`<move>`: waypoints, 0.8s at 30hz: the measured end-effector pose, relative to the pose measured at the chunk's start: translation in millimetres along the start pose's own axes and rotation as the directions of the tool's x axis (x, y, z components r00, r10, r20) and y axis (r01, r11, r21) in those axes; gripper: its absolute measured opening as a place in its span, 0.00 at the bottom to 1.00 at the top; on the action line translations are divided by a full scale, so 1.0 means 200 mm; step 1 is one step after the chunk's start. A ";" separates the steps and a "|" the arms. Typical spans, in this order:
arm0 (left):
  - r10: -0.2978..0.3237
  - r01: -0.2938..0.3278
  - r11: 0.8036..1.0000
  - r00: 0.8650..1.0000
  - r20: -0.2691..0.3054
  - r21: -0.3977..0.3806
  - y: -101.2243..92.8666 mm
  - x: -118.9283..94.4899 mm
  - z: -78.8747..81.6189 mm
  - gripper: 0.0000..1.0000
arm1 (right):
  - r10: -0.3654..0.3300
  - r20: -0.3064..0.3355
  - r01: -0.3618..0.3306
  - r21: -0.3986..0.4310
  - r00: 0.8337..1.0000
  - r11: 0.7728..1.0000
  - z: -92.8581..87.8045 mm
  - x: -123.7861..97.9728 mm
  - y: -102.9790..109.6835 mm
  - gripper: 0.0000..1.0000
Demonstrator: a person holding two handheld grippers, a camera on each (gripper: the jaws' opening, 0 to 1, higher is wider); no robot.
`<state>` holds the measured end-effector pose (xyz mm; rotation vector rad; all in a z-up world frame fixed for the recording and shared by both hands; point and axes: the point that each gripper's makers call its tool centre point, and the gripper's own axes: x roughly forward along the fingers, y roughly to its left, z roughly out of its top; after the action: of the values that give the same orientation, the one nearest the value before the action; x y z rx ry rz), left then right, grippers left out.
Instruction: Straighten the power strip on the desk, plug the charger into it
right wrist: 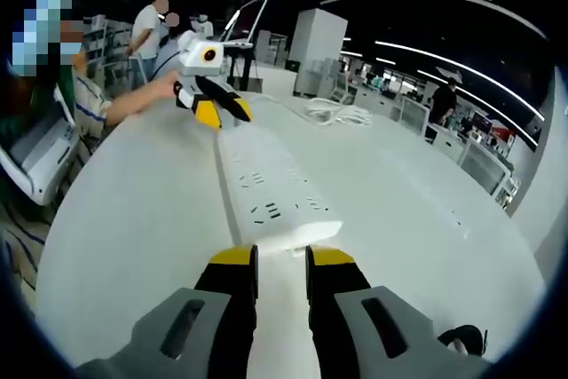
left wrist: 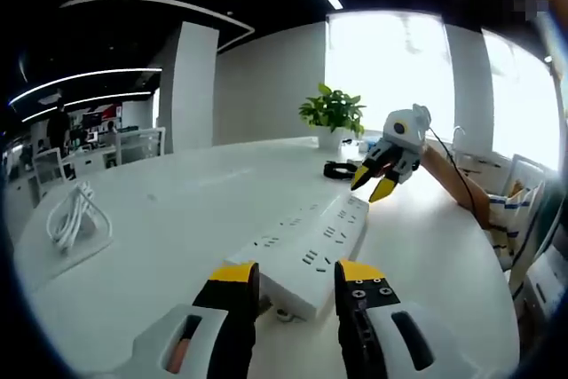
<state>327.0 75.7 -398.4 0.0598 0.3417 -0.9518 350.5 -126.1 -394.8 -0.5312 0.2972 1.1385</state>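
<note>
A long white power strip point(left wrist: 311, 250) lies aslant on the white desk point(left wrist: 177, 219). My left gripper point(left wrist: 295, 274) is open, its yellow-tipped jaws standing on either side of the strip's near end. My right gripper point(left wrist: 373, 185) hangs over the strip's far end, held by a person's arm. In the right gripper view the same power strip point(right wrist: 271, 193) runs away from my right gripper point(right wrist: 281, 259), whose jaws are a little apart with nothing between them, just short of the strip's end. The left gripper point(right wrist: 222, 113) shows at the other end. A black charger-like item point(left wrist: 339, 169) lies beyond the strip.
A coiled white cable point(left wrist: 75, 215) rests on the desk's left part, seen again as the cable point(right wrist: 337, 113) in the right gripper view. A potted plant point(left wrist: 333, 113) stands at the far edge. Chairs point(left wrist: 524, 210) line the desk. People point(right wrist: 146, 28) stand in the background.
</note>
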 end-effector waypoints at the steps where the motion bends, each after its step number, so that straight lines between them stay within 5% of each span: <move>1: 0.002 -0.002 1.000 1.000 0.003 0.002 0.00 0.00 0.00 0.35 | -0.030 0.016 0.030 0.006 0.999 1.000 0.01 -0.02 -0.03 0.20; 6: 0.000 0.000 1.000 1.000 0.011 -0.003 0.00 0.00 0.01 0.35 | -0.193 0.072 0.188 0.070 0.979 0.980 0.05 -0.16 -0.22 0.21; 10: -0.004 0.004 1.000 1.000 0.002 0.002 -0.01 0.01 -0.01 0.35 | -0.348 0.098 0.336 0.120 0.932 0.934 0.05 -0.31 -0.38 0.23; 16: -0.015 0.015 1.000 1.000 0.005 0.000 -0.03 0.02 0.00 0.35 | -0.539 0.096 0.507 0.234 0.837 0.829 -0.01 -0.53 -0.58 0.23; 18: -0.017 0.017 1.000 1.000 0.005 0.003 -0.03 0.02 0.00 0.35 | -0.574 0.079 0.545 0.232 0.815 0.806 -0.03 -0.56 -0.62 0.23; 24: -0.018 0.018 1.000 1.000 0.004 0.007 -0.04 0.02 0.00 0.35 | -0.609 0.033 0.582 0.255 0.792 0.772 -0.10 -0.58 -0.67 0.23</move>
<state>322.4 67.7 -399.4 0.0612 0.3355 -0.9710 427.8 -270.3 -322.5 -0.3106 0.1381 0.4935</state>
